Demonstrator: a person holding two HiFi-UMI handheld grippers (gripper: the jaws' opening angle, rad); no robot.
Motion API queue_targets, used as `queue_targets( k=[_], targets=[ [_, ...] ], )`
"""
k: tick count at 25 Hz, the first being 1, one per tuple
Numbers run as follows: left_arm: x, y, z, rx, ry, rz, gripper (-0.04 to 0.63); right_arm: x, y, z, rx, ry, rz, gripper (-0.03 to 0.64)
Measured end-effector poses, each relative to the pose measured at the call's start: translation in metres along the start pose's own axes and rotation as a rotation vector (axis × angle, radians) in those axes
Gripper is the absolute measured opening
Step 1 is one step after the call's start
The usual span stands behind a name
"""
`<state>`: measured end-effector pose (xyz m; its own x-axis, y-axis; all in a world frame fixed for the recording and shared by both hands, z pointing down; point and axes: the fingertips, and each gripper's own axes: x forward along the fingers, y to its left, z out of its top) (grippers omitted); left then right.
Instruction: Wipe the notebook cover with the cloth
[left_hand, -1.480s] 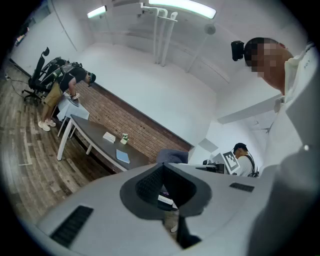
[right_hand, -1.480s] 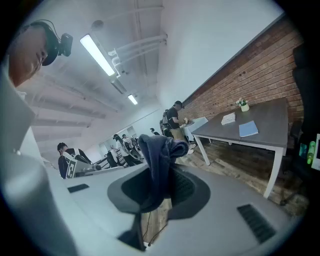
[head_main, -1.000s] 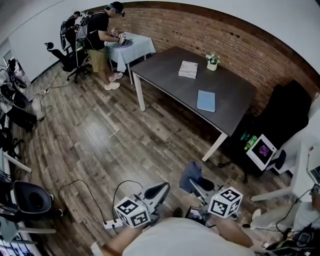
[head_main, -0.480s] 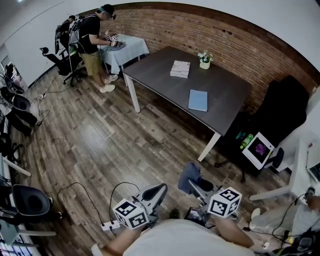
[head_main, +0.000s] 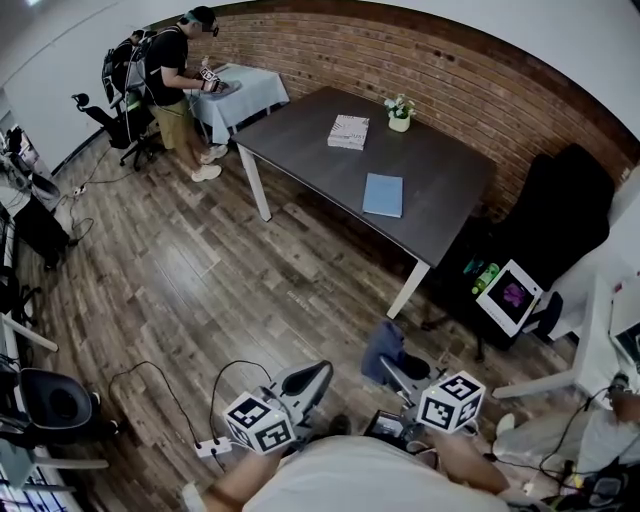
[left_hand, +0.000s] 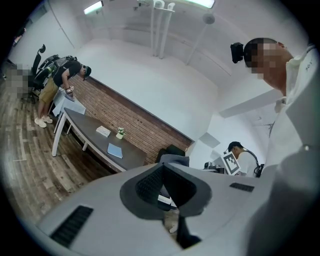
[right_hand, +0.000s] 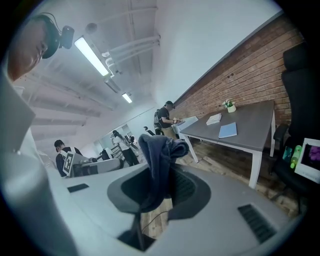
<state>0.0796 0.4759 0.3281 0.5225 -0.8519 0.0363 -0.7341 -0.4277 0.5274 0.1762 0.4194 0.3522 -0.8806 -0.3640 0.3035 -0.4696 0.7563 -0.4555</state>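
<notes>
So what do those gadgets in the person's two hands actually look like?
They are a matching pair. The left gripper and the right gripper each have a light grey plastic body that ends in two tapered jaws lined with dark ribbed pads. Each carries a white cube printed with black square markers. The person wears a pale top.

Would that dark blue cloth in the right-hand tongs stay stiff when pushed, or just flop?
Probably floppy: the dark blue cloth bunches and folds over above the right tongs, which are shut on it. Likely light too, since that one pinch seems to hold all of it up.
</notes>
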Motion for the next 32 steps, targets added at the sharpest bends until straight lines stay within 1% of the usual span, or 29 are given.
queue_targets(
  k=[6, 10, 14, 19, 24, 32],
  targets=[
    [0.008, 0.015, 0.003, -0.004, 0.013, 0.004, 0.008, 0.011, -0.010, 0.000, 0.014, 0.013, -0.006, 0.091],
    [0.020, 0.034, 0.012, -0.010, 0.021, -0.019, 0.008, 0.028, -0.018, 0.005, 0.017, 0.024, -0.023, 0.091],
    [0.037, 0.063, 0.024, -0.017, 0.041, -0.048, 0.009, 0.055, -0.031, 0.019, 0.033, 0.020, -0.052, 0.091],
    [0.061, 0.105, 0.054, -0.018, 0.059, -0.089, 0.008, 0.099, -0.043, 0.045, 0.038, 0.026, -0.078, 0.091],
    [0.077, 0.143, 0.084, -0.018, 0.088, -0.124, 0.009, 0.139, -0.050, 0.073, 0.049, 0.011, -0.111, 0.091],
    [0.092, 0.196, 0.118, -0.021, 0.108, -0.167, 0.009, 0.195, -0.059, 0.099, 0.062, -0.006, -0.149, 0.091]
  ],
)
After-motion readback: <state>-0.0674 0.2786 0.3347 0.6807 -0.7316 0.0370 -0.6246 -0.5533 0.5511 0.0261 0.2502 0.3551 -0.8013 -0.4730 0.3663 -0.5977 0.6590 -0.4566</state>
